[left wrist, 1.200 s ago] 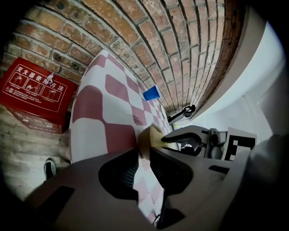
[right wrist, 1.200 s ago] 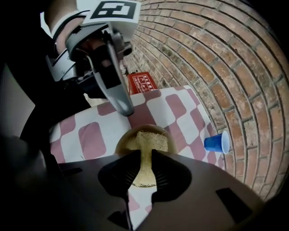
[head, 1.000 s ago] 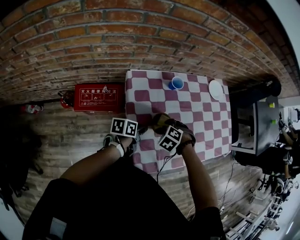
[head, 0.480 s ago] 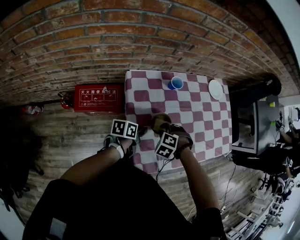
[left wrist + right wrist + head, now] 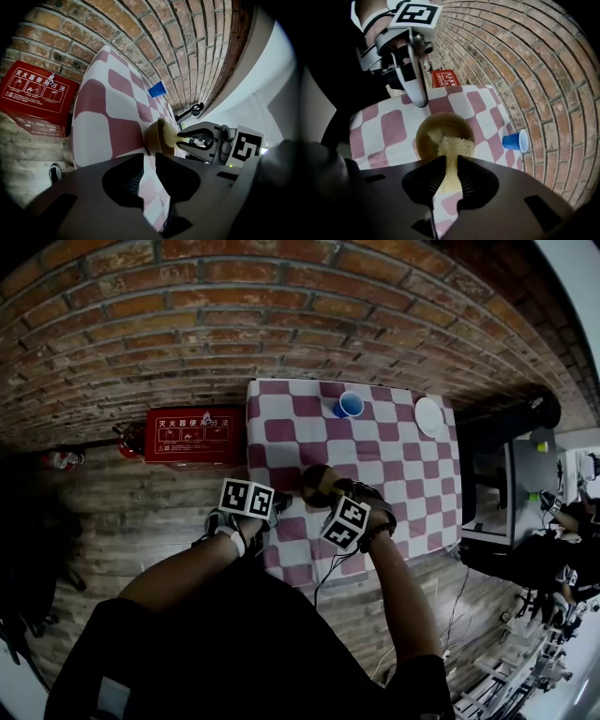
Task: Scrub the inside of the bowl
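A brown bowl [image 5: 317, 484] stands upright on the checkered tablecloth near the table's front left. In the right gripper view my right gripper [image 5: 451, 159] is shut on a yellowish scrub pad [image 5: 455, 146], whose free end lies inside the bowl [image 5: 440, 131] against its near wall. My left gripper [image 5: 149, 157] hovers just left of the bowl [image 5: 157, 136], with its jaws nearly together and only tablecloth showing in the slit. From the right gripper view the left gripper's fingertips [image 5: 421, 99] end a little short of the bowl's far rim.
A blue cup [image 5: 351, 405] and a white plate [image 5: 429, 416] sit at the table's far side. A red box [image 5: 192, 435] stands on the floor left of the table [image 5: 412, 493]. A brick wall runs behind it, and a dark cabinet [image 5: 511, 493] stands to the right.
My right gripper has shifted back and forth by a small amount over the bowl with the pad. The left gripper has barely moved.
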Motion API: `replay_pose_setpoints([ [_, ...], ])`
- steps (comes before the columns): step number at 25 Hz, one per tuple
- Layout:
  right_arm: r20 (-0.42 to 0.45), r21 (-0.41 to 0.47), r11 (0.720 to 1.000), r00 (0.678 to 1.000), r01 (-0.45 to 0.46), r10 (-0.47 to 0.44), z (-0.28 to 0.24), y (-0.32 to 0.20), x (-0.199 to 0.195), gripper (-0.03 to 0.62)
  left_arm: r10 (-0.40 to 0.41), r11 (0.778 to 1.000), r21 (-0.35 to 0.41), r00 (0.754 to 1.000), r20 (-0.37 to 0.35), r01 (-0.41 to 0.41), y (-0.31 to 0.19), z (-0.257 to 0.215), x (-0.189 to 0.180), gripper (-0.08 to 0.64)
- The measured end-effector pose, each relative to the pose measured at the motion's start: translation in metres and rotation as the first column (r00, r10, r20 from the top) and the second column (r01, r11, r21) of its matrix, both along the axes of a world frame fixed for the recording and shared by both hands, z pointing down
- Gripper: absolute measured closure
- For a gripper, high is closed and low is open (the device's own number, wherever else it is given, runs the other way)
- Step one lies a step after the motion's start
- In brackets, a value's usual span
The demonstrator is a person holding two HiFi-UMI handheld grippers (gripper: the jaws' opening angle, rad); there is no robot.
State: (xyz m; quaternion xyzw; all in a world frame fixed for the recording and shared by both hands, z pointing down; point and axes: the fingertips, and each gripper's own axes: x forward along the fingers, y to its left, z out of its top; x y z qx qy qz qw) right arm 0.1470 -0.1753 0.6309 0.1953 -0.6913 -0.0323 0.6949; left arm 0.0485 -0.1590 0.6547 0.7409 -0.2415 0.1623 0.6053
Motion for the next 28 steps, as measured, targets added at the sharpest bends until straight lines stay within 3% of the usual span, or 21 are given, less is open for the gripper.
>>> replay_pose_setpoints([
  [6, -0.044, -0.070, 0.994, 0.995, 0.084, -0.087, 0.015, 0.021, -0.012, 0.505, 0.019, 1.000, 0.007, 1.000, 0.001, -0.019, -0.001, -0.001, 0.005, 0.472],
  [15, -0.044, -0.034, 0.999, 0.999, -0.004, 0.002, 0.022, -0.010, -0.016, 0.505, 0.008, 1.000, -0.004, 1.000, 0.018, -0.008, 0.001, 0.002, -0.008, 0.472],
  [20, -0.079, -0.040, 0.998, 0.996, 0.043, -0.046, 0.009, -0.001, -0.002, 0.505, 0.005, 1.000, -0.003, 1.000, 0.015, -0.005, -0.002, -0.001, -0.009, 0.472],
  [24, -0.062, -0.063, 0.993, 0.992, 0.102, -0.106, 0.012, 0.014, -0.012, 0.505, 0.014, 1.000, -0.001, 1.000, 0.012, -0.014, -0.001, -0.001, -0.006, 0.472],
  [28, -0.017, -0.045, 0.997, 0.997, 0.068, -0.069, 0.018, 0.011, -0.025, 0.505, 0.026, 1.000, -0.001, 1.000, 0.016, -0.026, 0.004, 0.001, -0.003, 0.472],
])
